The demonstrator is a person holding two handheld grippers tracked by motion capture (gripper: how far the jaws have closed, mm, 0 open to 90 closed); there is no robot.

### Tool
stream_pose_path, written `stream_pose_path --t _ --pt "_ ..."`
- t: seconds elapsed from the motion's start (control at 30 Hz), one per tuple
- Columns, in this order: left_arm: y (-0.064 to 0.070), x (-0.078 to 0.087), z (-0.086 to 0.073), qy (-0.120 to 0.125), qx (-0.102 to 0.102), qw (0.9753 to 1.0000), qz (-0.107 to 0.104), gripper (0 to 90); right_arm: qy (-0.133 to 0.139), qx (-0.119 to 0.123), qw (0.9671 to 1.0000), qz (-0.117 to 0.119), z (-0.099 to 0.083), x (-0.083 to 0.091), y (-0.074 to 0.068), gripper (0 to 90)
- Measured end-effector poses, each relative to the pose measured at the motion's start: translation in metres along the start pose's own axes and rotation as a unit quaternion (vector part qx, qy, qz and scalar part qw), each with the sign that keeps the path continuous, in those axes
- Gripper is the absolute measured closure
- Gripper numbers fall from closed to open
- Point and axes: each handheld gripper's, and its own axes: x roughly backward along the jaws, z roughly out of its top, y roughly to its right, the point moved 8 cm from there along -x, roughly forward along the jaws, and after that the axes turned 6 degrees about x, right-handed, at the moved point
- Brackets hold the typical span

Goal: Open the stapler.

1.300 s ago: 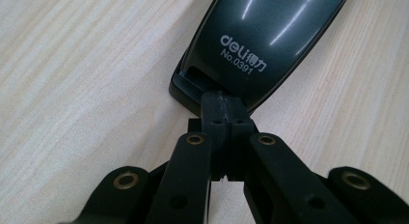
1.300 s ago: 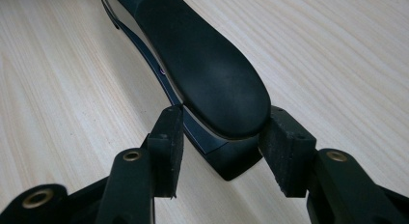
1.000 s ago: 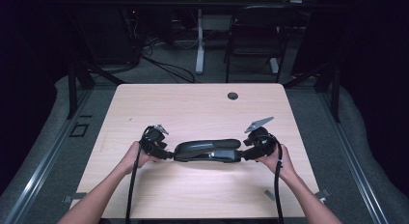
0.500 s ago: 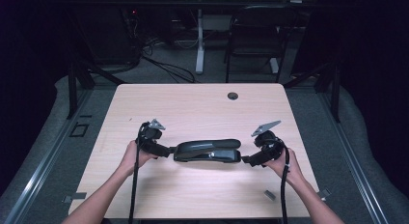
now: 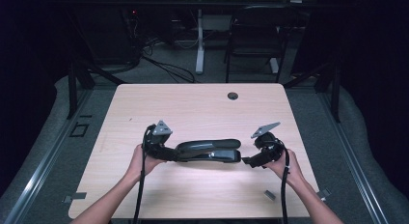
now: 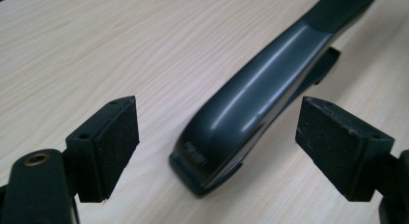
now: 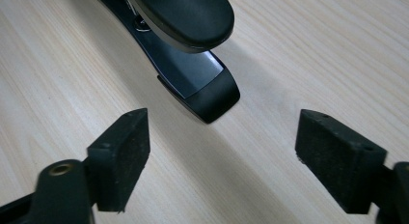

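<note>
Two open grippers flanking a black stapler on the tabletop, neither one gripping it

From left to right: our left gripper (image 5: 170,153) stands with its jaws spread wide and empty, the rounded rear end of the stapler (image 5: 208,150) lying between its pads (image 6: 113,147) without touching either; the stapler rests flat and lengthwise, nearer the front edge of the tabletop (image 5: 202,108) than the back, about midway between the side edges; our right gripper (image 5: 250,161) is equally wide open and holds nothing, its pads (image 7: 126,154) just short of the stapler's front tip, a strip of bare wood between. We judge this the approach step; next, each gripper must close squarely on its end
</note>
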Motion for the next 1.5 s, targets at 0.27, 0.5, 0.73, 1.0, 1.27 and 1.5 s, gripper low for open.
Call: stream_pose_path --t 0.27,0.5,0.73,1.0,1.27,1.5 --pt "0.042 -0.009 0.001 0.005 -0.054 0.9983 -0.022 24.2 -0.004 0.005 1.0 -0.005 -0.002 -0.004 -0.001 30.7" --pt "0.056 -0.016 0.002 0.006 -0.056 0.998 -0.028 35.3 -0.009 0.009 0.9999 -0.007 -0.003 -0.009 -0.005 41.6" --pt "0.064 -0.025 0.004 0.037 -0.05 0.9978 -0.022 52.1 -0.008 0.021 0.9996 -0.019 -0.002 -0.014 -0.008 56.0" --pt "0.077 -0.041 -0.001 0.036 -0.055 0.9974 -0.029 74.9 0.003 0.029 0.9994 -0.021 0.003 -0.021 -0.013 71.0" --pt "0.087 -0.059 -0.006 0.026 -0.059 0.9975 -0.028 90.0 0.011 0.042 0.9989 -0.013 0.007 -0.027 -0.02 89.1" --pt "0.091 -0.072 -0.006 0.033 -0.053 0.998 -0.011 90.0 0.013 0.057 0.9981 -0.019 0.01 -0.036 -0.023 90.0"
